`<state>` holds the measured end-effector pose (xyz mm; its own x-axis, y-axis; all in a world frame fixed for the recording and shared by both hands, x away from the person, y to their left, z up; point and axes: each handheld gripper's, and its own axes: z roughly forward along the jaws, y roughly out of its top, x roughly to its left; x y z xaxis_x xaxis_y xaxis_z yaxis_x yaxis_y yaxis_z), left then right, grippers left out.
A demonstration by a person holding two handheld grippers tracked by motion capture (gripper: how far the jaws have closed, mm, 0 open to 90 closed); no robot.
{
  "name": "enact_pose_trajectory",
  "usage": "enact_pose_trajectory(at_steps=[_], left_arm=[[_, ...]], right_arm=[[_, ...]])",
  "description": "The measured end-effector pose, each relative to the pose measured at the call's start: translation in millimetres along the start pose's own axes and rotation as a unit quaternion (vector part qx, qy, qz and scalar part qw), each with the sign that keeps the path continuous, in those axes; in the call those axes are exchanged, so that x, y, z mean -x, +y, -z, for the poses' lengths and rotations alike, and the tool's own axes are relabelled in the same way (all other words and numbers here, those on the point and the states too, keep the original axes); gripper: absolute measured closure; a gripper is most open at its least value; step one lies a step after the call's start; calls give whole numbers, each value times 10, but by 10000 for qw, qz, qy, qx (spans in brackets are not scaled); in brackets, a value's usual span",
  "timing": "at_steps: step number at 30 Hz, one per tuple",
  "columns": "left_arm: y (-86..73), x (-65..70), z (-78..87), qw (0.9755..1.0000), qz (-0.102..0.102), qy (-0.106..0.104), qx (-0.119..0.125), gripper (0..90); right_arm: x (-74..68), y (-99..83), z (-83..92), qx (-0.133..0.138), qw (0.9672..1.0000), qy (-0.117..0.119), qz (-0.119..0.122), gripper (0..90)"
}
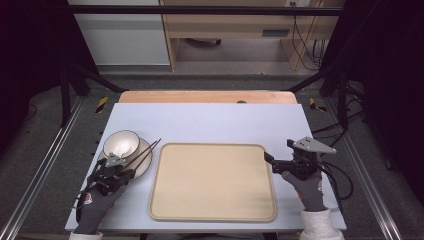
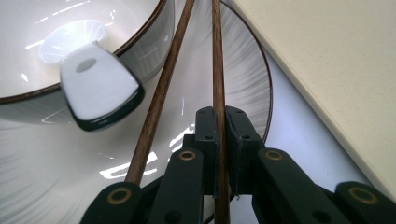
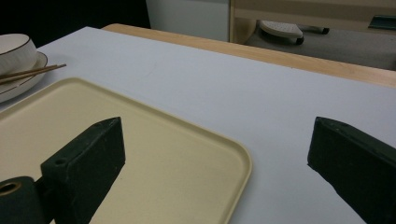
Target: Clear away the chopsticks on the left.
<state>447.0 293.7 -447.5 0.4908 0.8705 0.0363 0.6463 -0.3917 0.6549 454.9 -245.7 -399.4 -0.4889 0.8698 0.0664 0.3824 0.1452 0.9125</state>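
Two chopsticks [image 2: 187, 79] lie across the plate [image 2: 243, 74]; my left fingers [image 2: 219, 116] clamp one along its length, and my right fingers [image 3: 215, 149] gape, well apart.

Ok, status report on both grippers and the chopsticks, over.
Left gripper shut on one brown wooden chopstick; the other chopstick loose on the white plate. Right gripper open beside the beige tray. Nothing in the way.

The bench [image 1: 210, 120] has a pale blue-grey top with a wooden strip along its far edge. A beige tray [image 1: 212, 181] lies flat at frame centre. A white plate [image 1: 142, 165] rests directly on the bench at frame left, just beside the tray.
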Motion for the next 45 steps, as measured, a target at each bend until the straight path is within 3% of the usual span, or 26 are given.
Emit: enact_pose_trajectory(at_steps=[14,20,28,32,34,40,41,44,45], left_arm=[[88,213,123,9984,200,-55,528,840],[148,404,129,9961,379,68,788,840],[165,542,116,9940,529,182,941,841],[169,621,120,9920,636,225,1066,841],[173,699,124,9899,762,272,1165,841],[172,796,124,9873,955,389,1207,841],[174,820,126,9853,1052,437,1274,841],[168,843,137,9845,1093,496,1278,841],[164,858,134,9833,1173,501,1301,841]], right_arm=[[21,14,41,51,10000,-42,0,36],[30,21,60,96,9999,-71,-3,35],[30,29,77,127,9999,-88,-1,35],[29,31,84,123,9999,-89,8,35],[22,32,86,122,9999,-91,26,35],[15,32,91,121,9999,-99,4,35],[16,31,97,135,9999,-102,18,35],[20,34,113,158,9998,-93,12,36],[21,35,117,168,9998,-95,12,36]])
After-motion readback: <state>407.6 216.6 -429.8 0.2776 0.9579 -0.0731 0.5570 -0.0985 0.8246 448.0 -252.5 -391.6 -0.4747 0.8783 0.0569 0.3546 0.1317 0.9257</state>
